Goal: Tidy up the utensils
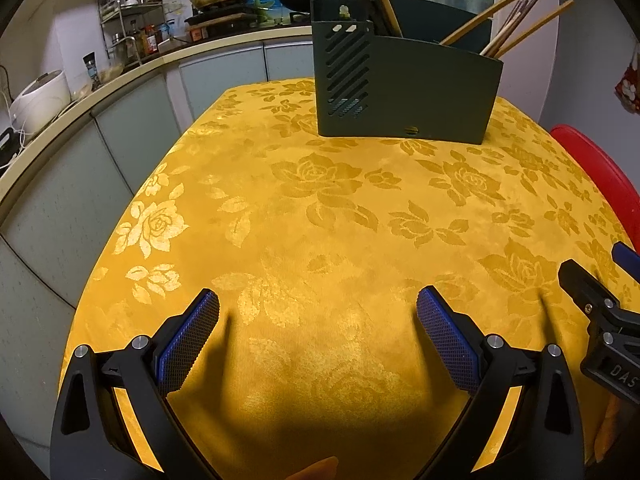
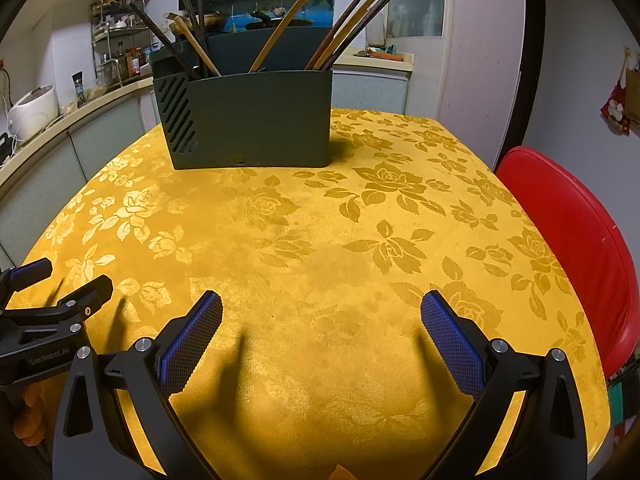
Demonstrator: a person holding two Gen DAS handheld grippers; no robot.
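A dark green utensil holder [image 1: 408, 88] [image 2: 256, 120] stands upright at the far end of the table. Several wooden and dark chopsticks [image 1: 508, 20] [image 2: 348, 16] lean out of its top. My left gripper [image 1: 318, 308] hovers open over the near part of the yellow cloth, with nothing between its blue pads. My right gripper [image 2: 320, 308] is open too, likewise with nothing in it, well short of the holder. The right gripper's black body [image 1: 600, 320] shows at the right edge of the left wrist view, and the left gripper's body [image 2: 52, 308] at the left edge of the right wrist view.
The table [image 1: 320, 216] [image 2: 320, 248] wears a yellow cloth with a rose pattern. A red chair [image 2: 572, 240] [image 1: 600, 176] stands against its right side. A kitchen counter [image 1: 80, 108] with a rice cooker [image 1: 40, 96], bottles and pans runs along the left and back.
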